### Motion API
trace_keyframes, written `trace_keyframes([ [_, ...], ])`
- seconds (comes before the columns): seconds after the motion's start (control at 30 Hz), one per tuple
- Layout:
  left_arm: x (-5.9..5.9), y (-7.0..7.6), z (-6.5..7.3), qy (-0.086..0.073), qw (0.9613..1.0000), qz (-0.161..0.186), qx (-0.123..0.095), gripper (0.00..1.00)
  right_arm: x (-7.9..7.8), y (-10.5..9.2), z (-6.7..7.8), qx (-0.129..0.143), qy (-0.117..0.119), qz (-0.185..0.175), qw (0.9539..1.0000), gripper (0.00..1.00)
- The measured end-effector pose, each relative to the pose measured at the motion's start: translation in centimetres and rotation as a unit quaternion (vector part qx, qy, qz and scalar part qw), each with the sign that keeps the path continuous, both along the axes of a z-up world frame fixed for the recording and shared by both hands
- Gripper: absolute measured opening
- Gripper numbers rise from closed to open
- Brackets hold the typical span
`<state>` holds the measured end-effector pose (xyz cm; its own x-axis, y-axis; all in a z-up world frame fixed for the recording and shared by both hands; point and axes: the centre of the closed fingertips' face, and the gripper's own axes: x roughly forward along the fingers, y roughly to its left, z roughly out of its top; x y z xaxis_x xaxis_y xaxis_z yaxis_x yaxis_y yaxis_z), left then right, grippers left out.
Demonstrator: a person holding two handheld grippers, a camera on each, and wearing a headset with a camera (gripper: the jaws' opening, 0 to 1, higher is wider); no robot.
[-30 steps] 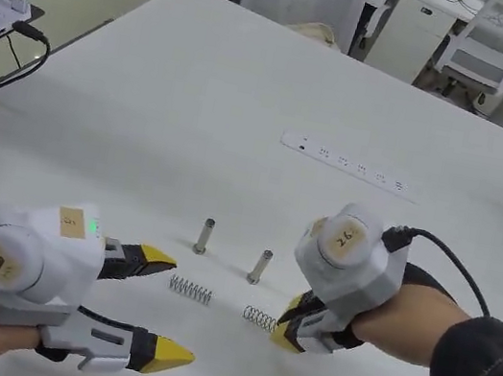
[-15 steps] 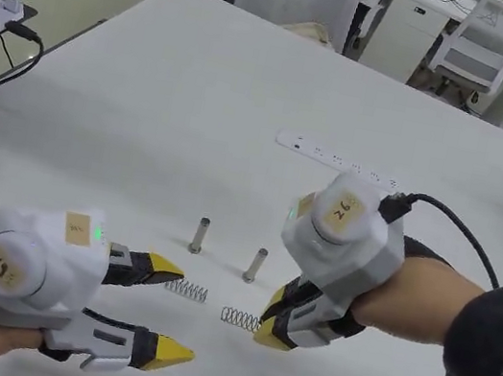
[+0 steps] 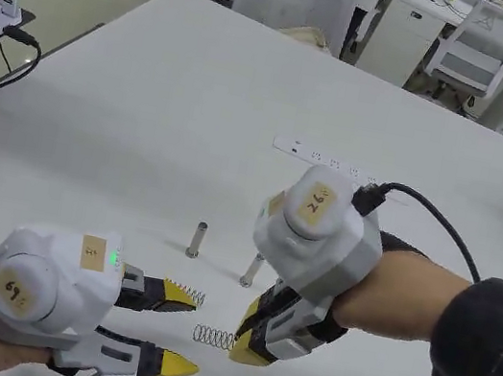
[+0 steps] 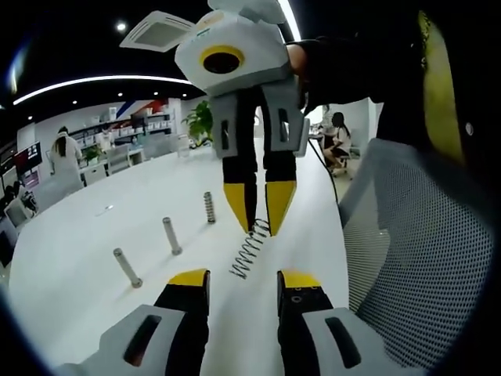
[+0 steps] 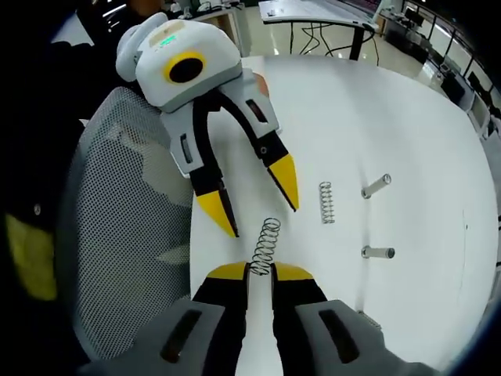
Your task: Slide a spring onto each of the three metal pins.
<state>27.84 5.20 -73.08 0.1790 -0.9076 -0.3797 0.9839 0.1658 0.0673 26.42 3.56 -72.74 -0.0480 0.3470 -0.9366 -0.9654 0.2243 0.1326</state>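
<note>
Now the spring is pinched at one end between the fingers of the right gripper, which are clenched on it. Its free end points toward the gap of the left gripper, whose fingers are spread wide and hold nothing. All this sits at the near middle of the white surface, with the left gripper to the near left and the right gripper just right of the spring. A second spring lies flat, just beside the left gripper's far finger. A little farther off stand two bare pins, upright and apart from each other; the right one is partly hidden by the right gripper. In the left gripper view a third upright in the same row looks ribbed like a coil, though I cannot tell more. Farther back lies a power strip, and a black cable runs right from the right gripper.
</note>
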Motion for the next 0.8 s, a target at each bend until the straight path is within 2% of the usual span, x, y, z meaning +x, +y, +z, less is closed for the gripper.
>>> trace_keyframes([
  [0.13, -0.14, -0.09, -0.07, -0.020, 0.9997, -0.011, 0.006, 0.19, -0.34, 0.45, 0.08, 0.002, 0.008, 0.005, 1.0000, 0.08],
  [0.57, -0.42, -0.15, -0.33, -0.049, 0.9982, -0.027, 0.021, 0.05, -0.79, 0.98, 0.19, 0.005, 0.018, 0.007, 0.9998, 0.08],
  [0.7, -0.43, -0.16, -0.29, -0.051, 0.9981, -0.028, 0.021, 0.04, -0.81, 1.00, 0.25, 0.006, 0.018, 0.006, 0.9998, 0.08],
  [0.8, -0.39, -0.15, -0.28, -0.043, 0.9986, -0.024, 0.018, 0.04, -0.71, 1.01, 0.37, 0.009, 0.015, 0.004, 0.9998, 0.08],
])
